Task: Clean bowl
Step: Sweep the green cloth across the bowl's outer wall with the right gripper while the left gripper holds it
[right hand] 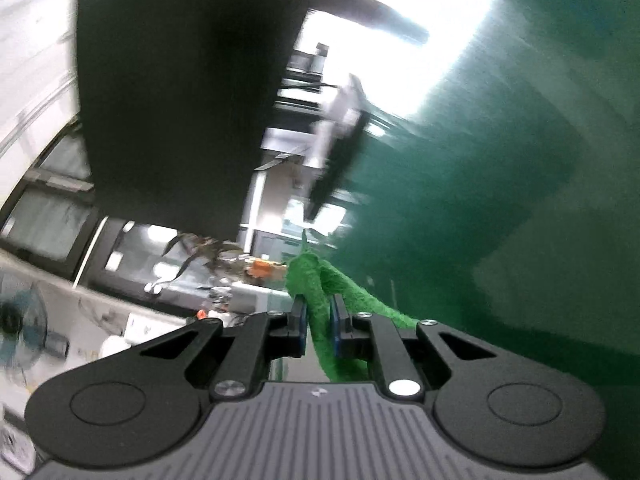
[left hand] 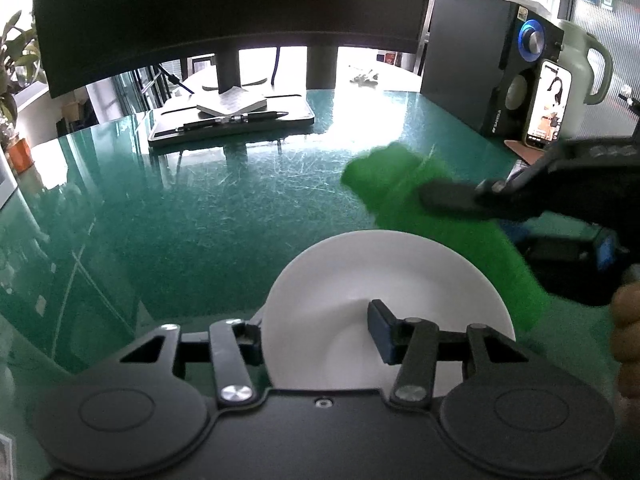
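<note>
A white bowl is held at its near rim by my left gripper, one finger inside and one outside, above the green table. My right gripper is shut on a green cloth. In the left wrist view the green cloth hangs from the right gripper just beyond and to the right of the bowl's far rim. The right wrist view is tilted and blurred.
A dark monitor stands at the back with a notebook and pen on its base. A black speaker, a phone and a pale kettle stand at the right. A plant is at far left.
</note>
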Demonstrator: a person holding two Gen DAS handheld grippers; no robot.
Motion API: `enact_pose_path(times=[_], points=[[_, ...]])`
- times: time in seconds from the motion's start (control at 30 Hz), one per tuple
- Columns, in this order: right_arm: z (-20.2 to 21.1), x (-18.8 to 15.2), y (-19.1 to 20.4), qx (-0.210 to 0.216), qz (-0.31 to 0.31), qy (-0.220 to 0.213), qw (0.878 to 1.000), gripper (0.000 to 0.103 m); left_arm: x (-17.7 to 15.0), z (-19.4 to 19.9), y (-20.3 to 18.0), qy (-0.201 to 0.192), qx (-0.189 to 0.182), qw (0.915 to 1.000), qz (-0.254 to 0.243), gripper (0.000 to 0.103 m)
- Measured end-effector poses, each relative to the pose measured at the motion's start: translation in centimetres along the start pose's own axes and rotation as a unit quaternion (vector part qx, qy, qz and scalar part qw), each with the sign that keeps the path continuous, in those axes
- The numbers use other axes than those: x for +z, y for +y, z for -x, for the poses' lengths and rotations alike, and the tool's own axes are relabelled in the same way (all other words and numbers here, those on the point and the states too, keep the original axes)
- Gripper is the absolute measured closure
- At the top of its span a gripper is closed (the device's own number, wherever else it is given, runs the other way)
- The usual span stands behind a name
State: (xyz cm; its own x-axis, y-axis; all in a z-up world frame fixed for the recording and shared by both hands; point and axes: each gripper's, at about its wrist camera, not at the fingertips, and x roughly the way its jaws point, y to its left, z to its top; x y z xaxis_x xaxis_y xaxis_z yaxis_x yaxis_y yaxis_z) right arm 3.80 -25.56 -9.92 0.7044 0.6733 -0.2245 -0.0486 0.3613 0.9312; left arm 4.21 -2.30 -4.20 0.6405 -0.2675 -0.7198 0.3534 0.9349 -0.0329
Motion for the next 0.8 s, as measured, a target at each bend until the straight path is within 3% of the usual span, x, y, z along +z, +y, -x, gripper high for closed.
enact_pose_path(times=[0.1, 0.23, 0.53, 0.7, 0.8], points=[[0.7, -0.4, 0.4, -0.006, 0.032, -0.001, 0.999, 0.097, 0.1, -0.1, 0.0, 0.000, -0.002, 1.0000, -0.001, 0.054], [1.8, -0.7, 0.3, -0.022, 0.050, -0.004, 0.999, 0.094, 0.1, -0.1, 0.1, -0.001, -0.004, 1.0000, -0.001, 0.054], [0.0, 0.5, -1.0, -0.006, -0.028, 0.006, 1.000, 0.094, -0.1, -0.1, 0.1, -0.003, -0.004, 1.0000, 0.001, 0.054], [-2.8, 0.8, -0.2, -0.005, -0.027, 0.025, 0.999, 0.094, 0.0, -0.1, 0.3, -0.002, -0.010, 1.0000, 0.002, 0.054], [-2.3, 0.7, -0.2, 0.004, -0.029, 0.030, 0.999, 0.094, 0.0, -0.1, 0.4, -0.001, -0.014, 0.9999, 0.001, 0.054]])
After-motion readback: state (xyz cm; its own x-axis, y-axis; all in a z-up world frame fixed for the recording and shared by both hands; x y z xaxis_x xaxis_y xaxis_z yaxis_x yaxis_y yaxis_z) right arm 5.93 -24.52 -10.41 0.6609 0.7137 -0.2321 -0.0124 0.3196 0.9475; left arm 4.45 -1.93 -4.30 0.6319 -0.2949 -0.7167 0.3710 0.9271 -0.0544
